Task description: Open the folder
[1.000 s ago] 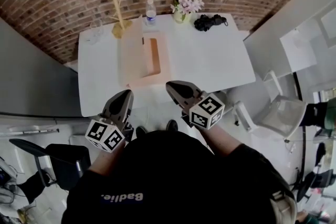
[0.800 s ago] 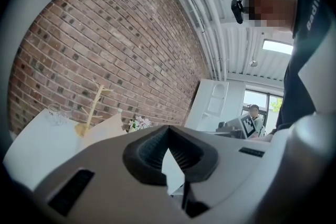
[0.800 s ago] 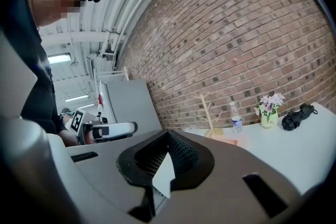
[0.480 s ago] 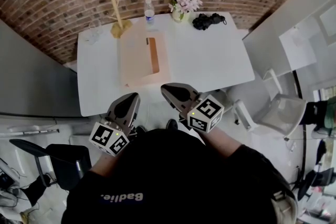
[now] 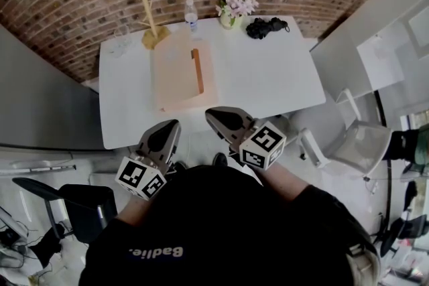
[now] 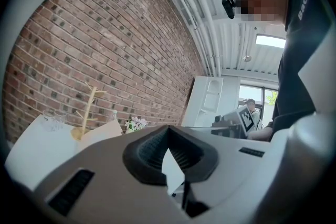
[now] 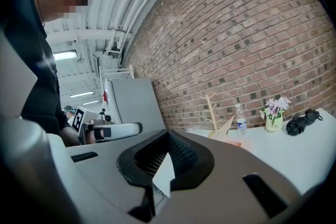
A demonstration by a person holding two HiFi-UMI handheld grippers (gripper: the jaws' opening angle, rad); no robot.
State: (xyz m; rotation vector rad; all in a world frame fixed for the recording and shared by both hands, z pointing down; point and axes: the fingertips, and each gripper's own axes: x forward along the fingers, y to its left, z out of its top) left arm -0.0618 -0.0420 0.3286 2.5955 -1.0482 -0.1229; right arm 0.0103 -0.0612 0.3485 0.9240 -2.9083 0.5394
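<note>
Left claw (image 5: 163, 134) and right claw (image 5: 222, 116) are both closed on nothing, short of the near edge of the bench (image 5: 268, 77). The folder (image 5: 175, 77) looks half open, so I'd nudge its cover over gently.

Pale peach folder (image 5: 175, 77), partly open
It lies on the white table (image 5: 268, 77), left of the middle. Its cover is tilted up, and a brown strip (image 5: 198, 70) shows along its right side.
</note>
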